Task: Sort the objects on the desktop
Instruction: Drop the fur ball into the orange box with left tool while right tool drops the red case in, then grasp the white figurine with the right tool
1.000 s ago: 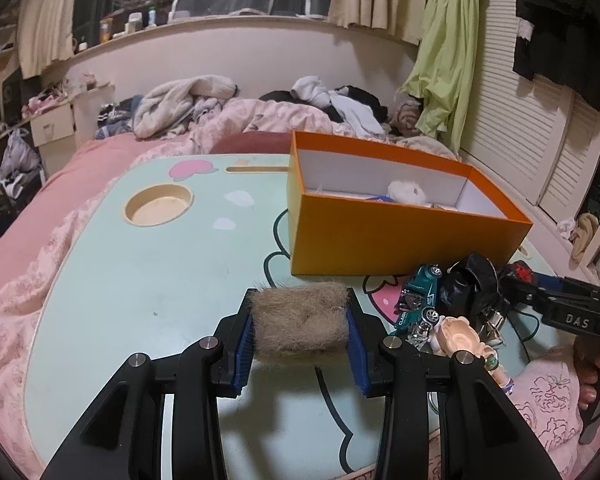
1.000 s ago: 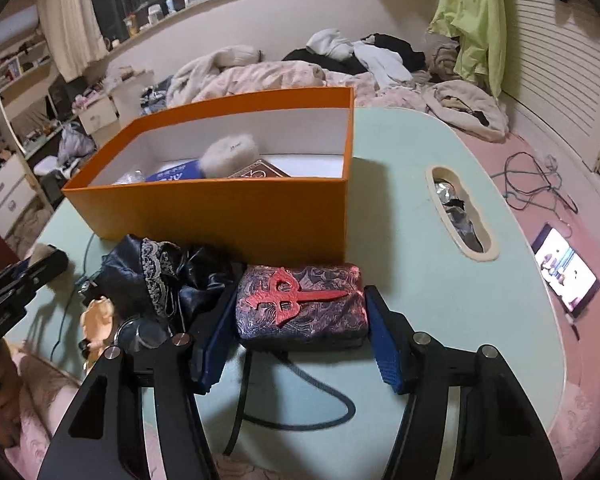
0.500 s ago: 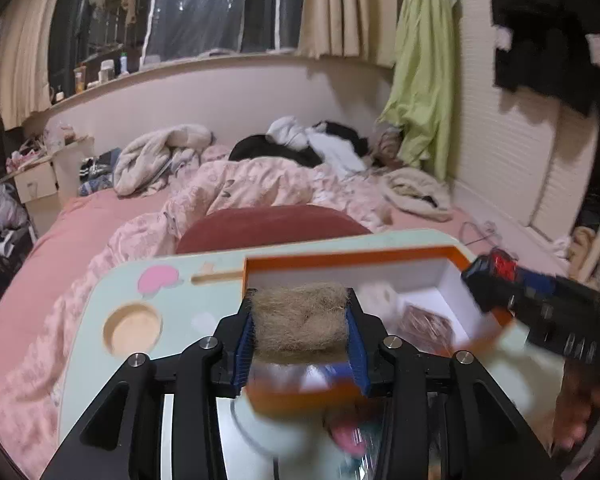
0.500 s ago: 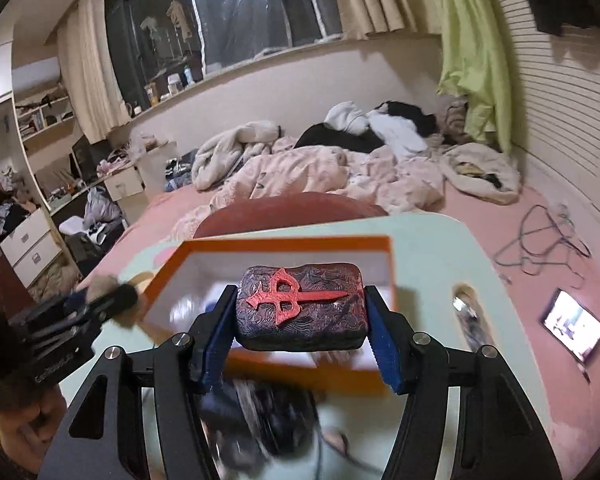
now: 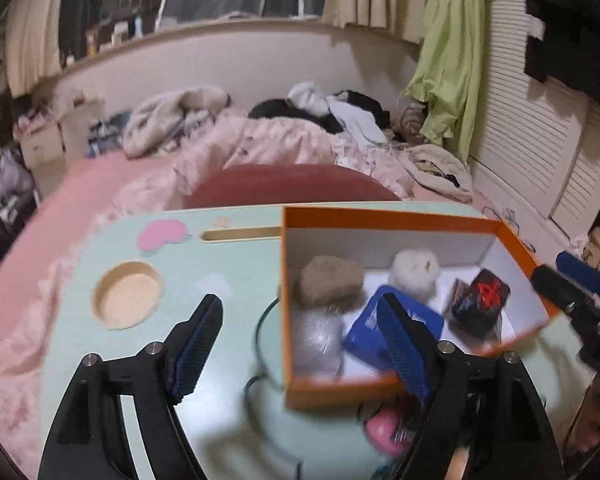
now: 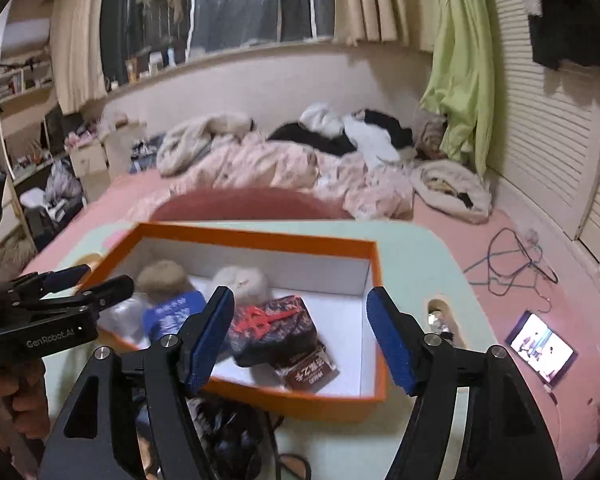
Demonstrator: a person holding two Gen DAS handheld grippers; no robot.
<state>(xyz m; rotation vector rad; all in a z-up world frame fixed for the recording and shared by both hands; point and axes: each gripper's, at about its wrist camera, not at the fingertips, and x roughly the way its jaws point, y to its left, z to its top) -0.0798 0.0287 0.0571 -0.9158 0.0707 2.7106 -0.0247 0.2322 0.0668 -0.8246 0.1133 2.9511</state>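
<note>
An orange box (image 5: 400,214) (image 6: 260,238) stands on the mint lap table (image 5: 228,264). Inside lie a brown fur ball (image 5: 331,282) (image 6: 162,276), a white fur ball (image 5: 415,272) (image 6: 240,280), a blue packet (image 5: 364,330) (image 6: 172,314), and a dark pouch with a red cross (image 5: 482,300) (image 6: 270,322). My left gripper (image 5: 300,322) is open and empty above the box's left wall. My right gripper (image 6: 300,312) is open and empty above the pouch.
A round cup recess (image 5: 127,294) and a slot (image 5: 240,235) are in the table's left part. Dark clutter (image 6: 224,432) and a pink item (image 5: 384,428) lie before the box. A lit phone (image 6: 540,346) and cables (image 6: 512,264) lie on the bed.
Both grippers have opened. The brown fur ball and the red-cross pouch have dropped from them into the orange box.
</note>
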